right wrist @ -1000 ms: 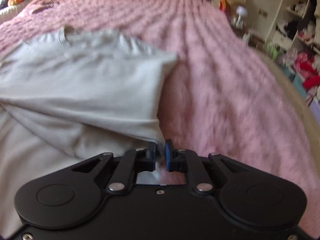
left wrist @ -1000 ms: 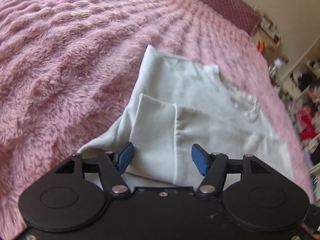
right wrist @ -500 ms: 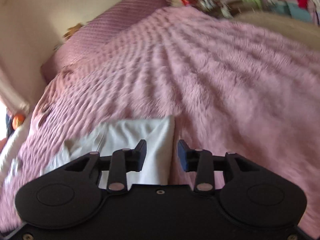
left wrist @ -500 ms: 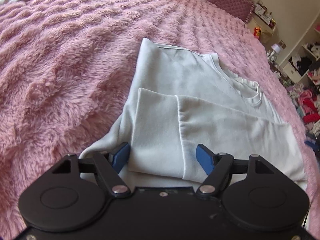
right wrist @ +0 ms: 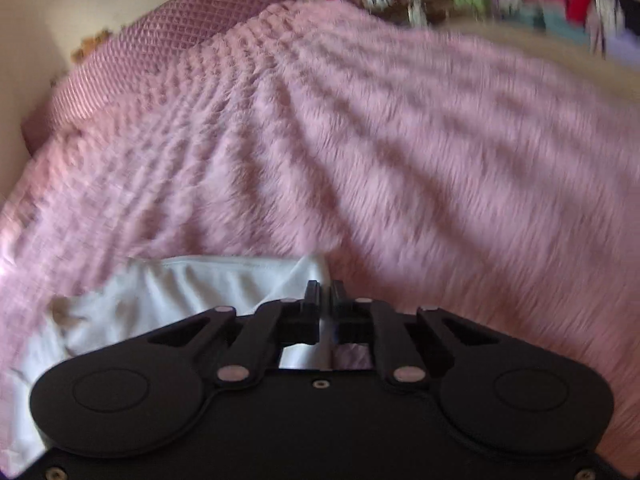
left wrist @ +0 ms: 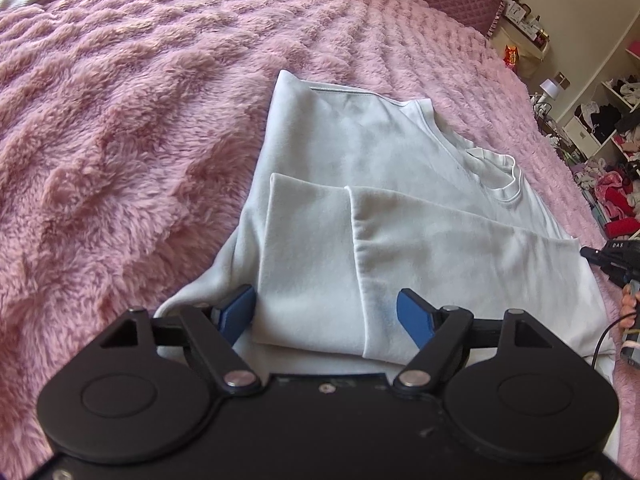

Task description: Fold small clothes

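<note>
The white T-shirt (left wrist: 400,184) lies on the pink fleece blanket (left wrist: 120,140) straight ahead of the left tongs (left wrist: 326,312), its long axis running away from them toward the collar up and right. The left tongs are nearer: jaws wide and opening, straddling the folded sleeve without pressing it. The right tongs (right wrist: 325,292) sit at the shirt's right corner, shut tight, whether on cloth I cannot tell

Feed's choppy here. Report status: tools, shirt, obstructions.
Left tool opening, astride the folded sleeve, no grip. Right tool shut at the white shirt edge; grip unclear. Nothing blocking.
</note>
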{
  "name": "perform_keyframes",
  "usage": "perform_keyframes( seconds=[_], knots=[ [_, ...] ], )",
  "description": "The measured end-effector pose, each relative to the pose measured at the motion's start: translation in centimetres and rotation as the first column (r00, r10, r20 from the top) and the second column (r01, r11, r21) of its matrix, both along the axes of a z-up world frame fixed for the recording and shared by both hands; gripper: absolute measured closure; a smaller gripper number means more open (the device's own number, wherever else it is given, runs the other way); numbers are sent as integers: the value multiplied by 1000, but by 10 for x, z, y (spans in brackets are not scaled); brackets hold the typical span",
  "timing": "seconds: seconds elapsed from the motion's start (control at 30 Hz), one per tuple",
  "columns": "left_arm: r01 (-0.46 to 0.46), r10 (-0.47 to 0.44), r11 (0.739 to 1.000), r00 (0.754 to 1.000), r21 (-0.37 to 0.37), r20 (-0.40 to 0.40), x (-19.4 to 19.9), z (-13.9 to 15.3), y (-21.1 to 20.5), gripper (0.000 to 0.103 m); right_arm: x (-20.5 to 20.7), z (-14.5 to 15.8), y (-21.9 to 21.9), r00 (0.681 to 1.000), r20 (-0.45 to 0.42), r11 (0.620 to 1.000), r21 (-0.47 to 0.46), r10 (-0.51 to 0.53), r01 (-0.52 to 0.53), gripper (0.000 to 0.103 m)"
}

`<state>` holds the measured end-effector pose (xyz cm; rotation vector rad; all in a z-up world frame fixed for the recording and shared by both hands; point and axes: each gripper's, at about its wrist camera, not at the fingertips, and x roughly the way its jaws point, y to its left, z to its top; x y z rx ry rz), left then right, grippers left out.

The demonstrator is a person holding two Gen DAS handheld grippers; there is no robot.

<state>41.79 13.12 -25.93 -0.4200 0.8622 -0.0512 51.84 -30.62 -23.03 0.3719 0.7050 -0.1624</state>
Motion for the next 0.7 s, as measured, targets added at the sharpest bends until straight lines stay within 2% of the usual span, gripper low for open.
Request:
perform_keyframes(
  seconds=[0.07,0.13,0.2,0.27,0.33,0.43,0.57,0.63,0.7],
  knots=[
    [1,-1,1000,1000,13,0,1,-1,-2,22,7,-1,0,998,-53,996,-83,-29,24,103],
    [12,-12,1000,1000,26,-2,3,-3,-5,20,6,-4,-6,996,-88,998,-67,-8,2,103],
    [5,-5,1000,1000,21,-5,3,-2,-5,19,-13,3,-19,1000,4,999,41,-5,5,99],
    [6,-6,1000,1000,17,-4,4,0,-4,19,-23,8,-30,999,19,981,188,38,-41,92],
    [-6,6,1000,1000,-1,9,-1,5,-1,19,-42,15,-32,996,26,968,234,88,-91,75],
    [-9,10,1000,999,-21,45,-14,17,2,19,-81,27,-24,977,28,956,201,213,-214,70],
    [24,-23,1000,997,-20,74,-27,26,3,19,-133,32,-10,939,5,936,75,345,-344,66],
    [22,-21,1000,998,-19,59,-25,23,4,19,-149,30,-3,914,-30,914,-35,404,-405,66],
    [-2,3,999,999,-34,43,-22,16,5,19,-159,24,10,893,-72,871,-198,444,-450,66]
  ],
)
